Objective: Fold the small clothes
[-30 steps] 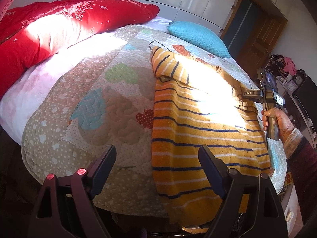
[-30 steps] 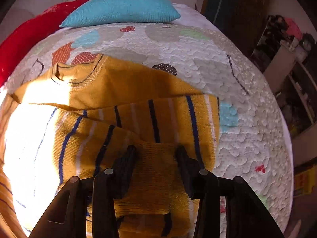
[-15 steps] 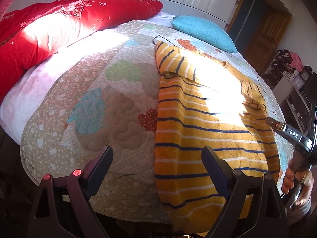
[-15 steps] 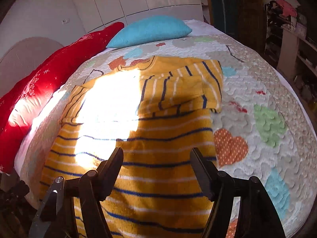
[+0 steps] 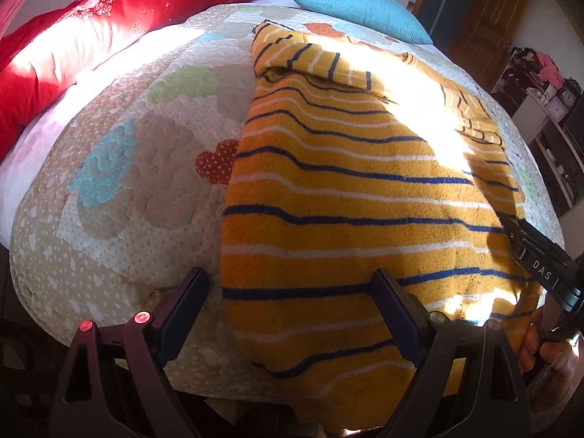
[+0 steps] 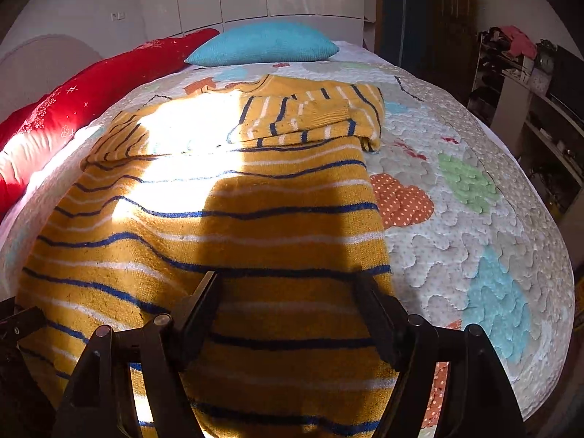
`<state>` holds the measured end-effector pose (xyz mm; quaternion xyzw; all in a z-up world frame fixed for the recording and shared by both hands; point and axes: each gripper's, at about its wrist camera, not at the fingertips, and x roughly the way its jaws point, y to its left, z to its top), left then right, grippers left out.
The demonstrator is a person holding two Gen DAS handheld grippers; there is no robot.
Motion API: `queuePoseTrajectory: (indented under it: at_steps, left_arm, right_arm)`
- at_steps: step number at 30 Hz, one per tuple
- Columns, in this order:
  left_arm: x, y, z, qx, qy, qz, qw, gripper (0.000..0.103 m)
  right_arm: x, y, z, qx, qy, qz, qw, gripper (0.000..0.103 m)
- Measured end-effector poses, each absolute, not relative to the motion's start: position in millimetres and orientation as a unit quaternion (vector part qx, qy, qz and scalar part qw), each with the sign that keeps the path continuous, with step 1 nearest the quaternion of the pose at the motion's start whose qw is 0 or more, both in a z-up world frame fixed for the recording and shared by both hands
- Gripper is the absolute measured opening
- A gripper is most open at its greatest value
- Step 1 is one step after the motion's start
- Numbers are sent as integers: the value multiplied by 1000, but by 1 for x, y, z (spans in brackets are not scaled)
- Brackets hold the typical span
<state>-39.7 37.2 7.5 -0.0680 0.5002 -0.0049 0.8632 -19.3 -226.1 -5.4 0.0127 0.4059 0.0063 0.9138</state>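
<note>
Sweater, sleeves folded in, lies flat on the quilt with its hem toward both grippers, left and right, gaping empty; pinch the 2 hem corners evenly before lifting.

We lose the bottom hem of the striped sweater where it drapes over the bed's near edge; in both views it drops behind the gripper bodies and out of the picture. A sun patch bleaches its chest, so the stripes and the neckline there are washed out. In the left wrist view the right hand-held gripper shows only as a dark bar at the right edge, its fingertips too dark against the sweater for us to tell their spread, and the hand holding it is cut off by the frame. The red duvet runs off the left side. The cluttered shelves are too small and dim for us to name their contents
</note>
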Motion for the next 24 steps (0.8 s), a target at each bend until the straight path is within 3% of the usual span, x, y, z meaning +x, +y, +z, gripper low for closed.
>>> queuePoseTrajectory:
  at_steps: [6, 13, 16, 24]
  left_arm:
    - [-40, 31, -2, -51, 516, -4, 855, 102]
    - [-43, 27, -7, -37, 517, 3, 855, 103]
    - [-45, 26, -8, -33, 514, 7, 857, 103]
    - [-41, 24, -9, -33, 516, 12, 856, 103]
  right_arm:
    - [-18, -221, -11, 3, 399, -7, 917, 88]
    - [-15, -222, -14, 7, 403, -13, 915, 94]
    - [-12, -224, -15, 18, 411, 7, 912, 102]
    - [-11, -219, -17, -2, 408, 6, 913, 102]
